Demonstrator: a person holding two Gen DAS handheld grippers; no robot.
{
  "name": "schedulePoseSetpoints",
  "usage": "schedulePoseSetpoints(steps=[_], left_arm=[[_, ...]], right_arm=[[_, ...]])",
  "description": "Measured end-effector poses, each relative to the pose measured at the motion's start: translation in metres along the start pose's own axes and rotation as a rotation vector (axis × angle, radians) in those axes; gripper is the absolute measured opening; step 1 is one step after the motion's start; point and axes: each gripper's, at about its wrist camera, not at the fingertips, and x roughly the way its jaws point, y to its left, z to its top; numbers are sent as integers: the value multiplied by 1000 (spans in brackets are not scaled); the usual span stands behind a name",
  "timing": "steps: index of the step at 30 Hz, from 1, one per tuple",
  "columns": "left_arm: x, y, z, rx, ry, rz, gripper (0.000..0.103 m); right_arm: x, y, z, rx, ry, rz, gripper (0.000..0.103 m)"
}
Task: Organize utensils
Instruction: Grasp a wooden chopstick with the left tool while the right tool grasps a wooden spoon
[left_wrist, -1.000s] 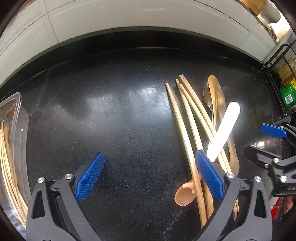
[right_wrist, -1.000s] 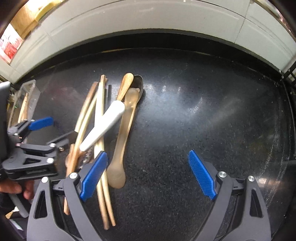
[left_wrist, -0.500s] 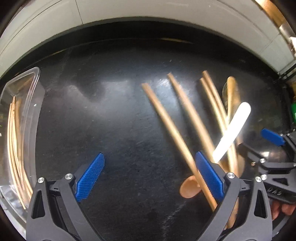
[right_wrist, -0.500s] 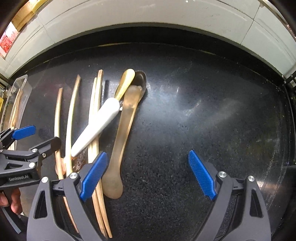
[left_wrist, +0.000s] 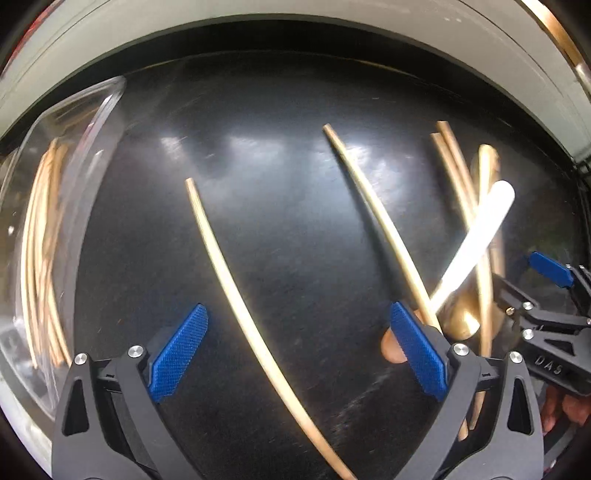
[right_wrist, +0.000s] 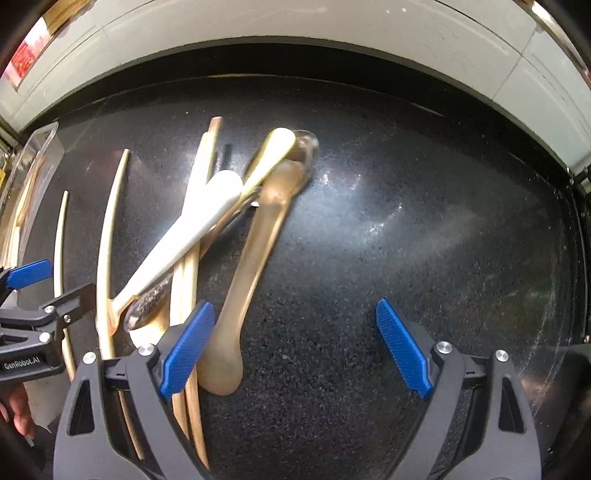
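Observation:
My left gripper (left_wrist: 295, 350) is open and empty; one wooden chopstick (left_wrist: 236, 291) lies between its fingers on the black counter (left_wrist: 288, 221). A second chopstick (left_wrist: 380, 218) lies beside its right finger. To the right is a pile with more chopsticks (left_wrist: 454, 166), a white-handled utensil (left_wrist: 476, 236) and spoons. My right gripper (right_wrist: 291, 347) is open and empty; a tan spoon (right_wrist: 251, 266) lies between its fingers near the left one. The white-handled utensil (right_wrist: 184, 240), a gold spoon (right_wrist: 273, 151) and chopsticks (right_wrist: 110, 236) lie to its left.
A clear plastic tray (left_wrist: 62, 155) holding several chopsticks stands at the counter's left, also in the right wrist view (right_wrist: 33, 162). A pale tiled wall (right_wrist: 295, 37) runs behind the counter. The right gripper shows at the left wrist view's right edge (left_wrist: 546, 295).
Two chopsticks have separated from the pile and slid left; one now lies between my left gripper's fingers. The left view has swung so the tray looms larger. Both grippers stayed open.

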Motion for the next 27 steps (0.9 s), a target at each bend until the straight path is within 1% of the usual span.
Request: schedulePoseSetpoints(steps=[4,6,7,8,9,11,12,13,14,15,16,17,18,19,20,21,22,23,25,27], left_arm=[[-4,12,-17,-46,-1,38,96],[-8,17,-24,-77,-14,33,91],[-11,20,-27,-87,-24,35,90],[-13,23,-33,-91,-39,48,88],[-15,22,-36,-89,-56,64,84],[-18,20,-43,-75,-99,77,81],[-19,17,-46,-72,-116,78,77],[-21,17,-50,-69,-132,81,75],[-24,17,-55,-68,-150,84,68],[-29,16,-60,-69,-171,88,56],[-33,12,-68,-70,-186,91,50],[-35,12,-73,-70,-209,99,39],[-35,12,-80,-72,-222,103,29],[-38,15,-84,-76,-233,105,23],[-39,14,-90,-83,-247,110,12],[-40,14,-94,-84,-256,111,8],[-38,13,-94,-87,-263,100,7],[-39,15,-98,-97,-267,84,6],[-30,17,-91,-105,-262,67,6],[-35,23,-92,-117,-246,40,6]], right_arm=[[1,0,-2,-2,3,5,85],[0,-1,-2,-6,4,9,83],[-1,-3,-2,-1,2,9,81],[-1,-3,-3,0,-1,7,80],[-4,-4,-1,-3,-3,8,77],[-5,-4,0,-8,-4,11,71],[-6,-3,0,-12,-5,14,67],[-8,-1,0,-24,-8,17,59],[-10,3,2,-31,-10,21,54],[-12,7,2,-38,-10,26,40],[-14,9,3,-46,-5,34,23],[-14,9,3,-46,1,30,20],[-15,9,3,-39,6,36,20],[-16,9,3,-33,11,45,18],[-16,7,3,-28,18,53,17],[-16,0,5,-25,22,61,16],[-17,-5,6,2,28,90,14],[-18,-10,6,16,28,92,12],[-29,-16,5,7,-7,74,12],[-40,-19,3,7,-28,75,12]])
